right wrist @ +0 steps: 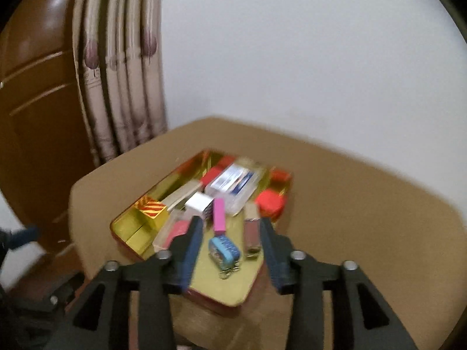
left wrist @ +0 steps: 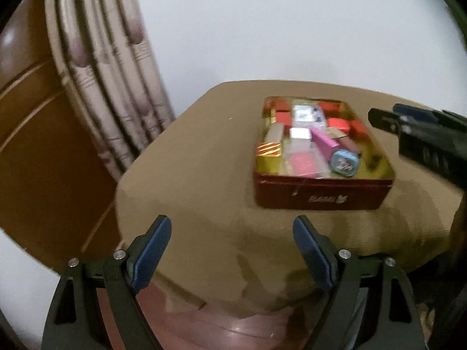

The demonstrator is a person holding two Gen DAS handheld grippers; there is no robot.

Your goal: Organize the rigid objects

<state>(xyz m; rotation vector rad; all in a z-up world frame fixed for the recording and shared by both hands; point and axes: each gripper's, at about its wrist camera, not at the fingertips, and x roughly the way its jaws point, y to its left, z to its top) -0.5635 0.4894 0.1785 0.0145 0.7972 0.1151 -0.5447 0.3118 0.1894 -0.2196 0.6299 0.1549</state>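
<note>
Left tool (left wrist: 232,234) hangs above the near tabletop (left wrist: 189,160) edge, fingers spread wide, nothing between them. Right tool (right wrist: 230,239) hovers over the tin (right wrist: 128,227), fingers parted, gripping nothing. Tin sits mid-tabletop, red outside, gold inside, crowded with small boxes. Pink box (right wrist: 219,214) lies with its long axis pointing away from the right tool; blue keychain tin (right wrist: 224,249) lies nearest it. Lettering on the tin's side is blurred, unreadable.

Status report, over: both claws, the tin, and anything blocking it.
Left claw open, empty, short of the tin. Right claw open, empty, above the tin's near end. Nothing blocking.
</note>
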